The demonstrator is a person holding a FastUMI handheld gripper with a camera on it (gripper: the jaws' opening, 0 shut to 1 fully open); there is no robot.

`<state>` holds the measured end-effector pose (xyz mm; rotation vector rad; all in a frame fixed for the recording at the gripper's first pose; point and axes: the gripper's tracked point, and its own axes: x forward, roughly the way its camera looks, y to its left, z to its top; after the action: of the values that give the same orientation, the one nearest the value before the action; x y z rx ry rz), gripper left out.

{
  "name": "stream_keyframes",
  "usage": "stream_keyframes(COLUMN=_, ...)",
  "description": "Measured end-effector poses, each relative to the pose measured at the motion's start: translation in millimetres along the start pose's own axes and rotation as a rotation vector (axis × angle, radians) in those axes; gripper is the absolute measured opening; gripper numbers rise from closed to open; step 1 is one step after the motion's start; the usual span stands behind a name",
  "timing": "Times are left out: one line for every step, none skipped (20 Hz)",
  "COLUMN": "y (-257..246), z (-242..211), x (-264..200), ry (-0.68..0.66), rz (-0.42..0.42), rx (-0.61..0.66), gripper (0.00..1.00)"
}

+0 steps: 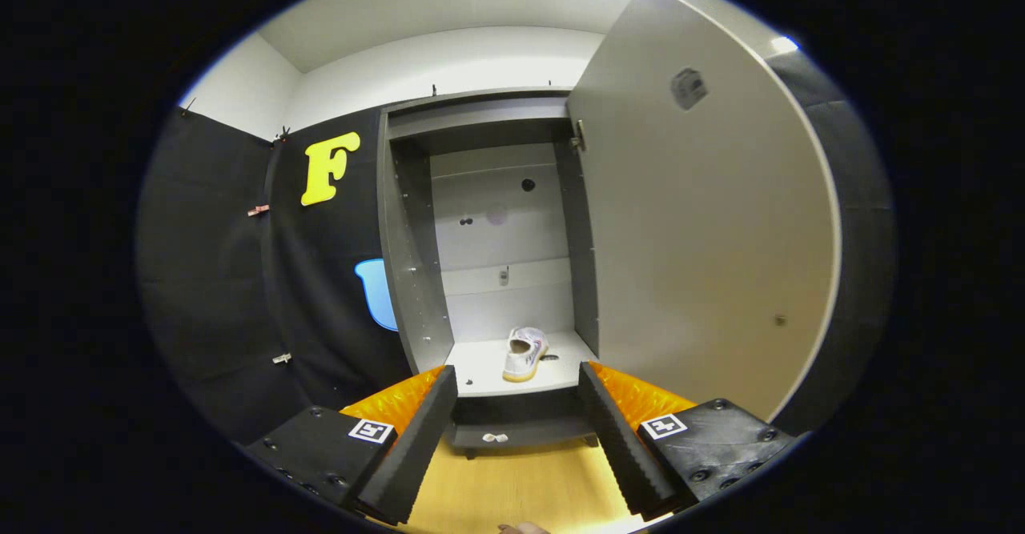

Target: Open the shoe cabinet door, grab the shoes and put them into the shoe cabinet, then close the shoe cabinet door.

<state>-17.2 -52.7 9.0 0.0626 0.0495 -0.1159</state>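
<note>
The grey shoe cabinet (pixel 412 278) stands straight ahead with its door (pixel 705 230) swung wide open to the right. A white shoe (pixel 524 353) with a pale sole lies on the cabinet's bottom shelf (pixel 480 366), heel toward me, beyond the fingers. My gripper (pixel 519 406) is open, held low in front of the cabinet, with nothing between its fingers. The fingertips (pixel 442 394) sit level with the front edge of the bottom shelf.
A wooden floor (pixel 520 486) runs from under the fingers to the cabinet's base. The black cloth wall (pixel 240 294) closes the left side. Part of a hand (pixel 524 527) shows at the very bottom. The open door blocks the right side.
</note>
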Motion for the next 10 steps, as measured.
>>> stream_keyframes(y=-11.0, z=-0.1, x=-13.7, ry=0.007, rz=-0.008, rx=-0.001, gripper=0.96)
stream_keyframes(y=-25.7, z=0.1, x=-26.8, ry=0.014, rz=-0.022, rx=0.002, gripper=0.96)
stream_keyframes(y=-41.1, z=2.0, x=-39.1, ry=0.015, rz=-0.036, rx=0.006, gripper=0.96)
stream_keyframes(y=-56.6, z=5.6, x=-49.6, ry=0.011, rz=-0.049, rx=0.010, gripper=0.96)
stream_keyframes(y=-74.8, z=9.1, x=-59.4, ry=0.008, rz=-0.069, rx=0.011, gripper=0.96)
stream_keyframes(y=-92.8, z=11.6, x=-66.5, ry=0.000, rz=-0.086, rx=0.010, gripper=0.96)
stream_keyframes(y=-111.6, z=14.7, x=-73.6, ry=-0.005, rz=-0.107, rx=0.005, gripper=0.96)
stream_keyframes(y=-130.7, z=16.4, x=-77.7, ry=-0.007, rz=-0.124, rx=-0.003, gripper=0.96)
stream_keyframes(y=-145.8, z=19.9, x=-82.0, ry=-0.012, rz=-0.130, rx=-0.008, gripper=0.96)
stream_keyframes(y=-160.4, z=23.7, x=-82.5, ry=-0.017, rz=-0.131, rx=-0.011, gripper=0.96)
